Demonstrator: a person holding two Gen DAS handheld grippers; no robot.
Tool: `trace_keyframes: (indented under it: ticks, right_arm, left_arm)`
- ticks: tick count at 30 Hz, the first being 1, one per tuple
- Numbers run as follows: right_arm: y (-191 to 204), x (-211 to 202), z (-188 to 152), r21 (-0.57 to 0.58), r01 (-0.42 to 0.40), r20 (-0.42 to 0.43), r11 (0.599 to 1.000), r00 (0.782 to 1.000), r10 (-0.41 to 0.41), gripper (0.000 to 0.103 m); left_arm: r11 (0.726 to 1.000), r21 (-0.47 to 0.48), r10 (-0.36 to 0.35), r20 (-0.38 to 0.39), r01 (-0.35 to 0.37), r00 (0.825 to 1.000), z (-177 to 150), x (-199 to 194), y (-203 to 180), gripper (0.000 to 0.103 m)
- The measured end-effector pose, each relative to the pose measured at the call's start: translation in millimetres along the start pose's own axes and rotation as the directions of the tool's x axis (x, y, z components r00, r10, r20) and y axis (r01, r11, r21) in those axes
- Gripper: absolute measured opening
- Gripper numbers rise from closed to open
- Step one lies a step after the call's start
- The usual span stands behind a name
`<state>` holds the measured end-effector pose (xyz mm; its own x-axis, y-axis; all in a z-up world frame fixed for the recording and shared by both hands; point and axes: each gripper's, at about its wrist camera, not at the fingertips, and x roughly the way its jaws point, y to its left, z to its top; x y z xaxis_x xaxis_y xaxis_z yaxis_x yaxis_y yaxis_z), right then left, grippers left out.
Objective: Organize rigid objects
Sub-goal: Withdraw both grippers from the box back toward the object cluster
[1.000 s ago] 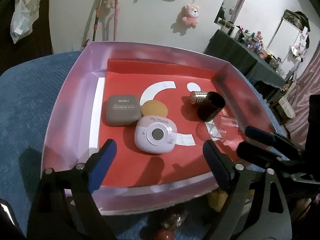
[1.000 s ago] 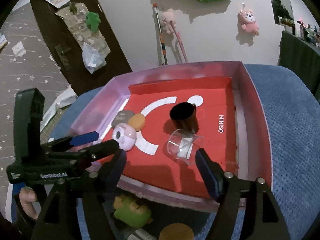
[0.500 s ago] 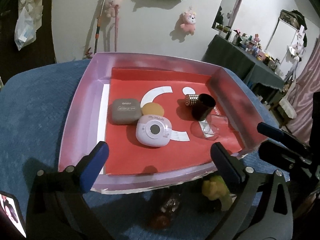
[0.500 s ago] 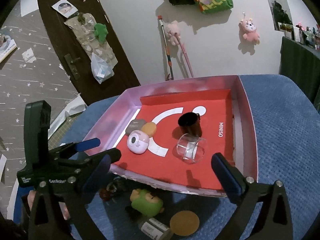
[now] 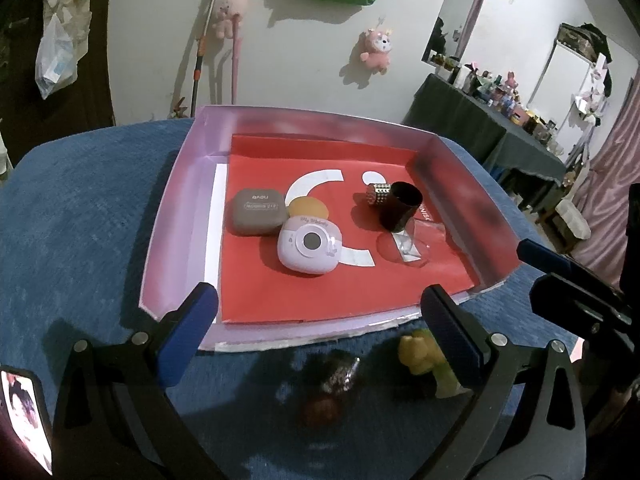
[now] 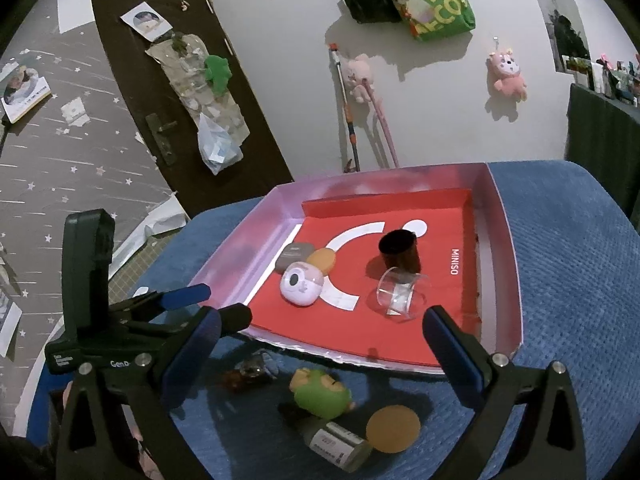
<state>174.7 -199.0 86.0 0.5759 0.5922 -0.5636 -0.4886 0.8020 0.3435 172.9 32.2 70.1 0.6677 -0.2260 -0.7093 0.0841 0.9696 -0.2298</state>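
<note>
Blue textured surface (image 5: 80, 208) under tray (image 5: 176, 208), white wall (image 5: 288, 52) behind

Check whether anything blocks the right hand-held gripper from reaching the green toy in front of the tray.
Nothing visible does. The right hand-held gripper is open above the blue cloth, and the green toy lies in the open just below it, outside the tray. A bottle and a round disc lie nearer the camera, not in the way.

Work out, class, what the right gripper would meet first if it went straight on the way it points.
Probably the near rim of the purple tray, then the clear glass cup lying inside; the open right gripper holds nothing, though depth is unclear.
</note>
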Motion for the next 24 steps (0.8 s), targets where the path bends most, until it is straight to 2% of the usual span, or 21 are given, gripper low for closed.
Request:
trace_keyframes:
  ticks: [14,24]
  right_arm:
    - [22,-18,-14,-0.080,0.078,0.059,0.994,0.996,-0.074,0.103]
    - [27,-28,-24,-0.102,0.096,0.070,0.990,0.993,-0.090,0.103]
  left_arm:
    - [1.000,0.021,0.005,0.040,-0.006,0.999,-13,-25,-7,0.103]
    - [0.998,0.058,0.014,0.073,-0.019,0.997,-25,-36,-19,0.103]
